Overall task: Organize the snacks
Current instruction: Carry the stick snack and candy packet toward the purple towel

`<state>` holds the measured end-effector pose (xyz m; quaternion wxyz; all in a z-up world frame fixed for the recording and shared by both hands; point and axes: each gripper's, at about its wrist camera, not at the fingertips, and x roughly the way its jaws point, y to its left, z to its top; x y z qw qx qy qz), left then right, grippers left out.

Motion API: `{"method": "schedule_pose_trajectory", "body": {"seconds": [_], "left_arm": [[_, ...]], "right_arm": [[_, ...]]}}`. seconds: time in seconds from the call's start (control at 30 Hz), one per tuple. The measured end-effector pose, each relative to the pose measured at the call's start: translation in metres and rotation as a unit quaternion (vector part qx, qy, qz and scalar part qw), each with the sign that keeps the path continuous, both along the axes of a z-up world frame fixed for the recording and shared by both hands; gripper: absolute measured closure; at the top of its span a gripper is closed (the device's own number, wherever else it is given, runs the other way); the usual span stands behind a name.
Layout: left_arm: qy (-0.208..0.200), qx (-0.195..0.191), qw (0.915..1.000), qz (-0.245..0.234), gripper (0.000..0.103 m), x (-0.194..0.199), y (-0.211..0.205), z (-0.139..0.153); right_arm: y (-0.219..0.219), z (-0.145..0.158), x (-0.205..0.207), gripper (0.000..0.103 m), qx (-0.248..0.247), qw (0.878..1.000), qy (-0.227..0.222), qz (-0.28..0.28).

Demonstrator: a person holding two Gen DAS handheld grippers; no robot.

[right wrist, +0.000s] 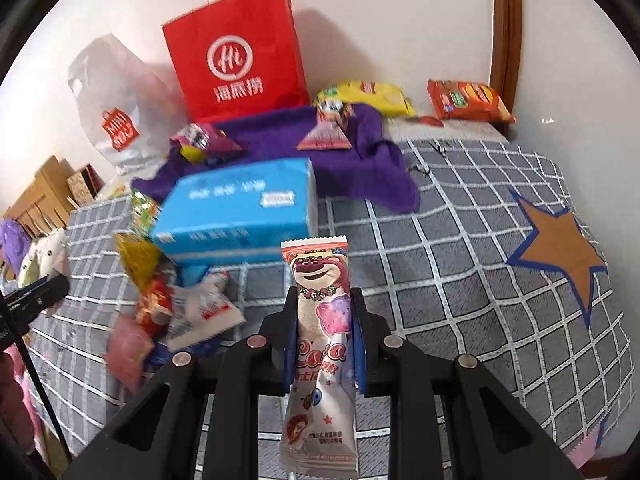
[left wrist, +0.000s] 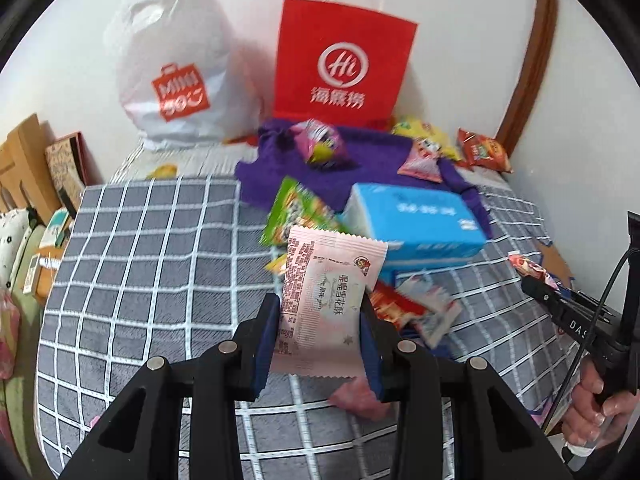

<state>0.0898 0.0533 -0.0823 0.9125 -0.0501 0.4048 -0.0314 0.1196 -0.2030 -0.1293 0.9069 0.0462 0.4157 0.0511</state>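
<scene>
My left gripper (left wrist: 320,320) is shut on a pale pink snack packet (left wrist: 324,292) with Chinese print, held above the checked bedspread. My right gripper (right wrist: 324,320) is shut on a long pink bear-print snack packet (right wrist: 322,320), held upright above the bed; it also shows at the right edge of the left wrist view (left wrist: 532,270). A pile of loose snack packets (right wrist: 188,308) lies in front of a blue tissue pack (right wrist: 240,204). More snacks lie on a purple cloth (right wrist: 280,140) behind it.
A red paper bag (right wrist: 236,52) and a white plastic bag (right wrist: 116,108) stand against the back wall. A yellow packet (right wrist: 372,96) and an orange packet (right wrist: 468,100) lie at the back right. The grey checked bedspread (right wrist: 460,240) has a brown star patch (right wrist: 560,248). Boxes stand at the left (left wrist: 28,168).
</scene>
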Motion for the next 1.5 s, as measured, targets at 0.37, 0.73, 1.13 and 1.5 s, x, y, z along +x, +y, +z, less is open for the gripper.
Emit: {"method": "schedule_pose_trajectory", "body": {"seconds": [0.37,0.73,1.13,1.5], "left_arm": [[-0.02,-0.008,0.9992,-0.032,0.067,0.003,-0.025,0.033],[-0.026,-0.01,0.9988,-0.04,0.067,0.025,-0.034,0.048],[-0.036,-0.015,0.9987,-0.033,0.067,0.051,-0.029,0.063],[-0.037,-0.012,0.9989,-0.027,0.067,0.07,-0.026,0.068]], "right_arm": [[-0.001,0.045,-0.012,0.081,0.002,1.0,-0.03,0.0],[0.001,0.069,0.0,0.081,0.001,0.999,-0.044,0.004],[0.008,0.089,0.029,0.081,-0.005,0.998,-0.058,0.011],[0.014,0.099,0.053,0.08,-0.006,0.998,-0.066,0.016]]}}
